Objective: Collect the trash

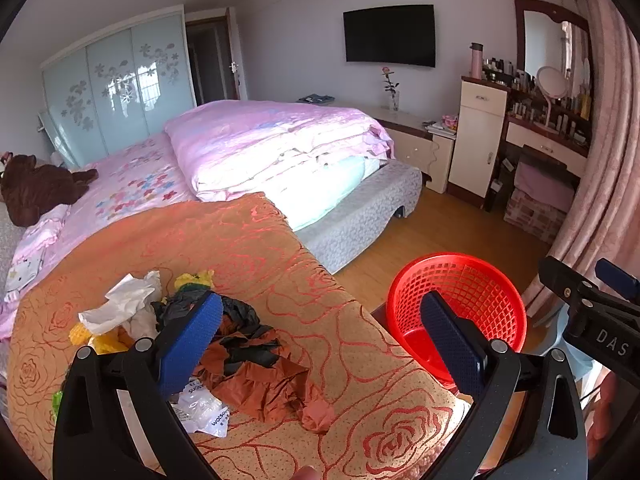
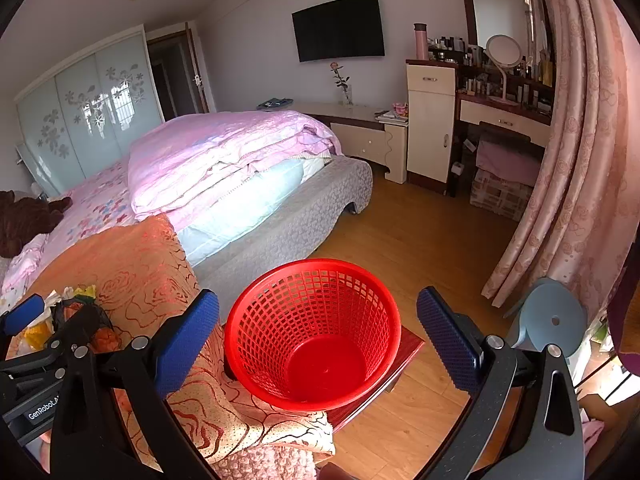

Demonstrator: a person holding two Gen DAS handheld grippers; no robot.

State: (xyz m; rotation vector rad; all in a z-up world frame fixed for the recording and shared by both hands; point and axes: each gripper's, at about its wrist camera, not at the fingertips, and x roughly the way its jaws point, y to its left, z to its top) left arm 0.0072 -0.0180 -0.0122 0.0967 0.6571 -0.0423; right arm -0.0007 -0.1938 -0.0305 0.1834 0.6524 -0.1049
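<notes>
Bed: pink floral sheet, a folded pink quilt stacked on it, a brown plush toy at the far left.

Orange rose-patterned cover: spread over the near end of the bed, draping down toward the floor.

Red mesh basket: upright and empty, standing on a dark red low stand just beside the cover's hanging edge.

Trash pile: on the orange cover, comprising crumpled white paper, black and rust-brown wrappers, yellow scraps and a clear printed bag.

Left gripper: jaws wide, nothing held, hovering above the pile; its left pad overlaps the black wrapper in view.

Right gripper: jaws wide, empty, framing the basket.
</notes>
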